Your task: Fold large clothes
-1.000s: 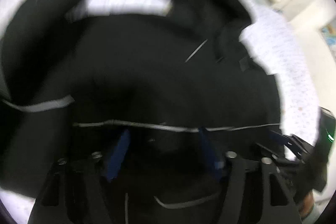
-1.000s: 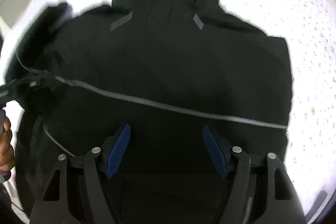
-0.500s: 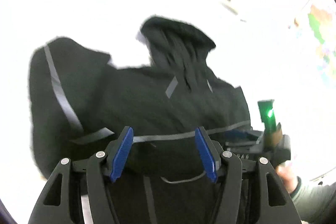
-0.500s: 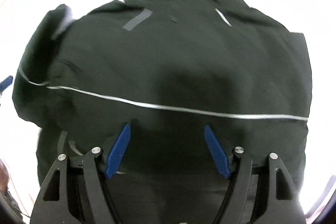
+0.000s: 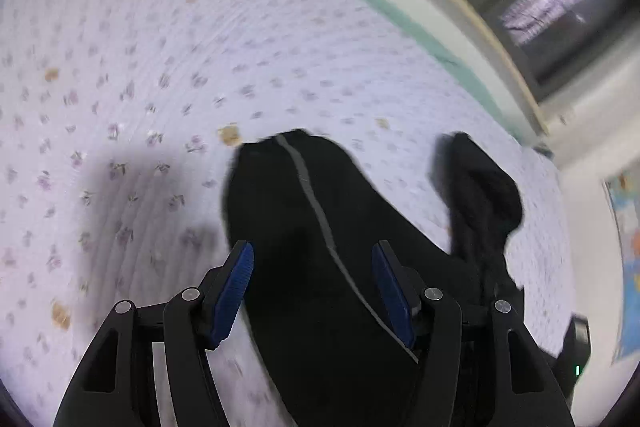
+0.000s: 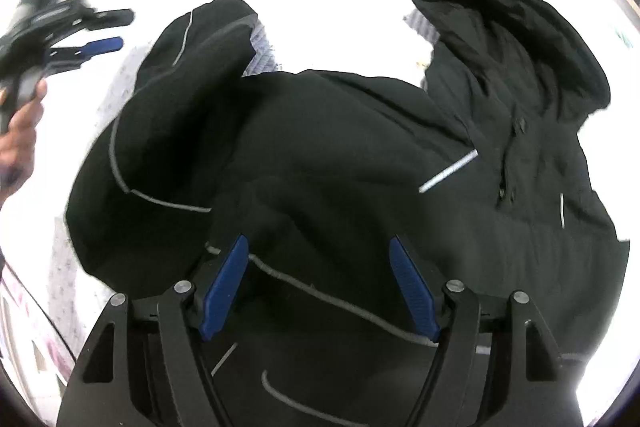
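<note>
Where the left wrist view looks down, the black hooded jacket with thin grey piping (image 5: 320,227) lies on the white quilted bedspread printed with small flowers (image 5: 140,87), a sleeve end reaching forward. The left gripper (image 5: 312,287) holds its blue-padded jaws spread above that sleeve, pinching nothing. From the right wrist view, the jacket lies crumpled, hood (image 6: 512,39) at upper right, folds bunched in the middle. The right gripper (image 6: 320,287) also stands spread, gripping nothing.

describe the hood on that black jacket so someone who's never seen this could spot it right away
Start at the floral bedsheet and find the black jacket spread over it. The hood is the rounded, open flap at the jacket's far end, above the zip; unlike the sleeves, it carries no grey stripe.
</note>
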Motion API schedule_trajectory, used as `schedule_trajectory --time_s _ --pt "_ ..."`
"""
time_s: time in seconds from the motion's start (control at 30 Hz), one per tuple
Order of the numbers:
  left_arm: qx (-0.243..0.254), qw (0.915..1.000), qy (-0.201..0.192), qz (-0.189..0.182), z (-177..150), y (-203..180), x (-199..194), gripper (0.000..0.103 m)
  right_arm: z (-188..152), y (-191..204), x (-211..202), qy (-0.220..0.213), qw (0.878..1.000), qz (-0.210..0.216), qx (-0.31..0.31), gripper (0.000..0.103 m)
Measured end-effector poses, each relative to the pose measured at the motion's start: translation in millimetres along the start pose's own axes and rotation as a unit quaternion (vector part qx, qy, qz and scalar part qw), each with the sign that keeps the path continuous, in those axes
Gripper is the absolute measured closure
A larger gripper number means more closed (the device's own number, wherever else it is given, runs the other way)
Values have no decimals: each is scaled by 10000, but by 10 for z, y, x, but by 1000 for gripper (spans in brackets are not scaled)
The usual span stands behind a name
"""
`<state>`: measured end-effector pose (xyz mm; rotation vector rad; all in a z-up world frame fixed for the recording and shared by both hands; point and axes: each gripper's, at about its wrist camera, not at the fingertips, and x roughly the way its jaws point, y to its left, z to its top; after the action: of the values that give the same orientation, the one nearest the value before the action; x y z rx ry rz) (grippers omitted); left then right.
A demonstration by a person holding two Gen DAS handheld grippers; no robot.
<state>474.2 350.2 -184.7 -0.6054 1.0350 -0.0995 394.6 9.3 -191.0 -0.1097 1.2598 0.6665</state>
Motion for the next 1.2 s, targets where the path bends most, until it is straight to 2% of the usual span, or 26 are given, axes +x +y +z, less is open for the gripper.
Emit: schedule_trajectory --time_s 0.13,0.23,0.4,0.43,0.47,0.5,0.6,0.7,0.8,0.9,1.0,1.07,1.13,1.2 --pt "-547 9983 119 -172 188 318 387 40 84 -110 256 132 9998 122 -100 27" --pt "-756 9963 303 -291 251 433 660 40 94 -136 356 187 9996 109 -166 27" --pt "-1005 9905 264 -896 271 509 828 40 123 -122 439 178 9994 89 -281 27" --pt "-1034 9899 179 -950 261 511 815 51 124 -113 438 169 9994 77 -300 27" --pt "-1048 9895 132 -991 240 510 790 79 117 -102 430 165 9994 66 -306 27" --pt "-1055 9887 114 -1058 211 503 744 86 116 -90 429 161 9994 74 -311 27" --pt "-910 9918 -279 -849 101 433 408 88 115 -27 403 120 9992 109 -358 27" --pt "-1002 9882 -839 -798 -53 481 -138 88 67 61 315 49 9992 100 -391 27" --pt "-1287 9789 -1500 -516 -282 676 -789 88 51 129 242 -58 9993 125 -353 28" --pt "-1587 9662 -2029 96 -585 950 -1379 88 69 277 135 -176 9985 437 -278 28" --pt "-1945 9521 -2239 742 -907 1251 -1713 88 52 524 119 -200 9973 491 -501 28" --pt "-2357 9410 -2229 962 -1188 1499 -1777 88 30 699 181 -177 9968 434 -646 30" --pt "-2672 9330 -2160 1067 -1397 1672 -1746 88 -15 880 334 -122 9967 97 -791 30" --pt "-2963 9256 -2088 1091 -1611 1825 -1688 88 -54 993 598 154 9939 -454 -996 26"
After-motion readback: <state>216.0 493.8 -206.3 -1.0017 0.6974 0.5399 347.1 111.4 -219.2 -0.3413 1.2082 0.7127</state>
